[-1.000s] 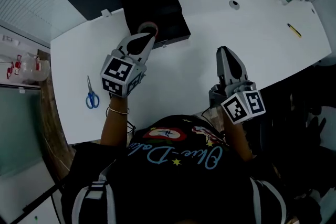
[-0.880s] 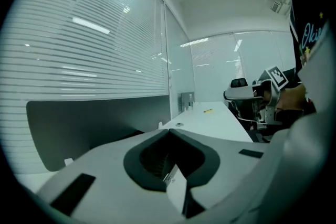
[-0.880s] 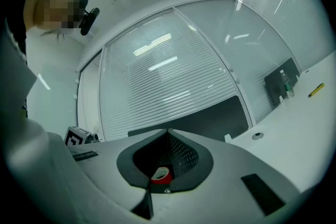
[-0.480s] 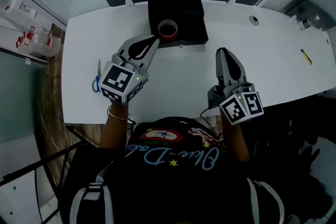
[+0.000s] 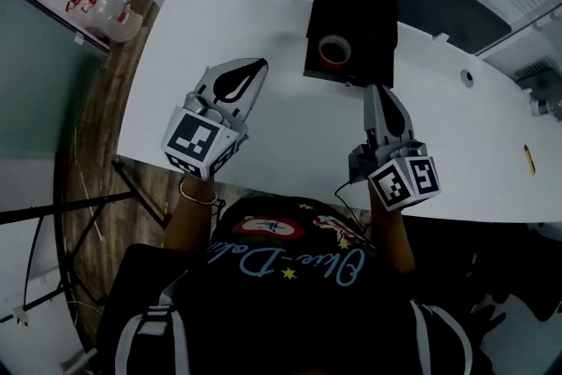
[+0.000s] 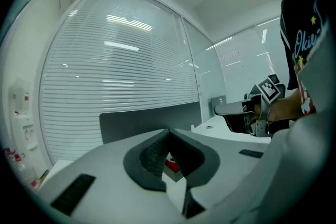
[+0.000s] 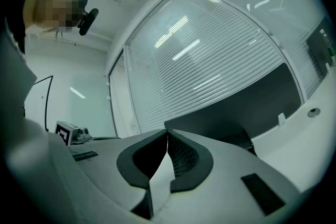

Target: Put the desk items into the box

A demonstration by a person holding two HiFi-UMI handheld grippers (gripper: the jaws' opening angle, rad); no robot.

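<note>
One open black rectangular box (image 5: pixel 373 13) sits at the far edge of the white desk (image 5: pixel 290 127). A single roll of red tape (image 5: pixel 335 51) lies inside it, close to its near wall. One thin yellow pen (image 5: pixel 528 159) lies well apart at the desk's right end. Two grippers hover over the desk. The left gripper (image 5: pixel 260 63) has its jaws pressed together on nothing. The right gripper (image 5: pixel 378 89), just in front of the box, is closed and empty too.

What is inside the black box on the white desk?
A red-rimmed tape roll lies inside the black box, at the end nearest the person. The rest of the inside is too dark to judge.
</note>
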